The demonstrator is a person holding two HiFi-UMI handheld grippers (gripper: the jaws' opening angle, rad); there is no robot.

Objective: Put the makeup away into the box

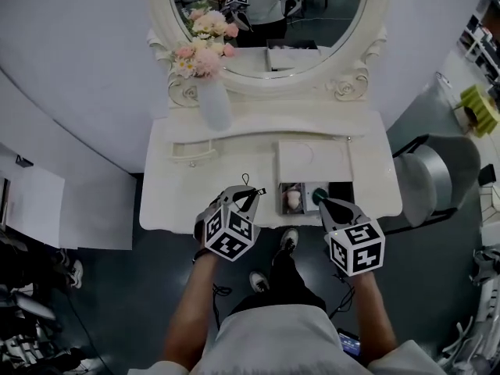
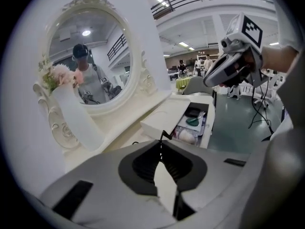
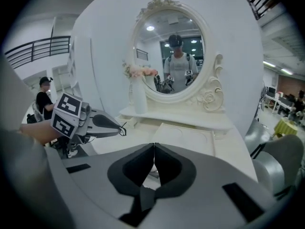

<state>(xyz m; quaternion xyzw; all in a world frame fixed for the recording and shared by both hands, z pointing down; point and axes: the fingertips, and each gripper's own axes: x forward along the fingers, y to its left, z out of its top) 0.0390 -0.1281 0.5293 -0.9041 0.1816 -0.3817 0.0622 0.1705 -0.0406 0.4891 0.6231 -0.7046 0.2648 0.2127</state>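
The white surface (image 1: 180,201) carries an oval mirror (image 1: 336,30) and a vase (image 1: 214,104) of flowers at its back. The box (image 1: 312,164) stands open at the front edge. Inside it lie a pink puff (image 1: 294,199) and a green item (image 1: 318,195). The left gripper (image 1: 251,194) hangs beside the box, clenched on a thin black wiry item (image 1: 245,181). The right gripper (image 1: 324,204) is over the box's front, its jaws together with nothing between them.
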